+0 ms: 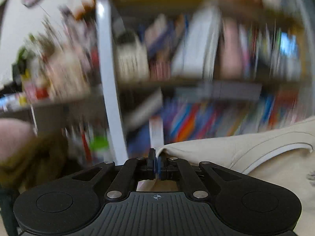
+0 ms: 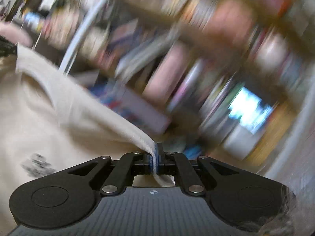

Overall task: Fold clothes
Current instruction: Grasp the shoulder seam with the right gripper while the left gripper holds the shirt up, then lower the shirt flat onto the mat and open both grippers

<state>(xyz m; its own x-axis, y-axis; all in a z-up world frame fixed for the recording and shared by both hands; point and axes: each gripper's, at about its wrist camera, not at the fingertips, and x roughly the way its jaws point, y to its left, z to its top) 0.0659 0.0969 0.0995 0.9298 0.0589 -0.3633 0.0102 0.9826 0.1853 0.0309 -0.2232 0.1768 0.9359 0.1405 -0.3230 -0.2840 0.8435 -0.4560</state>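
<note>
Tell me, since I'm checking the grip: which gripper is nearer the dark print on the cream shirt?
Right, probably. The right gripper pinches the cream shirt with the dark print just beside it; the left gripper pinches an edge farther from it.

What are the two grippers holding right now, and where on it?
Both pinch the cream shirt: left gripper and right gripper each clamp an edge.

Light: soft, even indoor light
Blur: heavy motion smear over the bookshelves (image 1: 196,59) in both views
Sharp: each claw body stays crisp
Glare: bright blown-out patch (image 2: 248,108)
Edges: fisheye bending, dark corners
</note>
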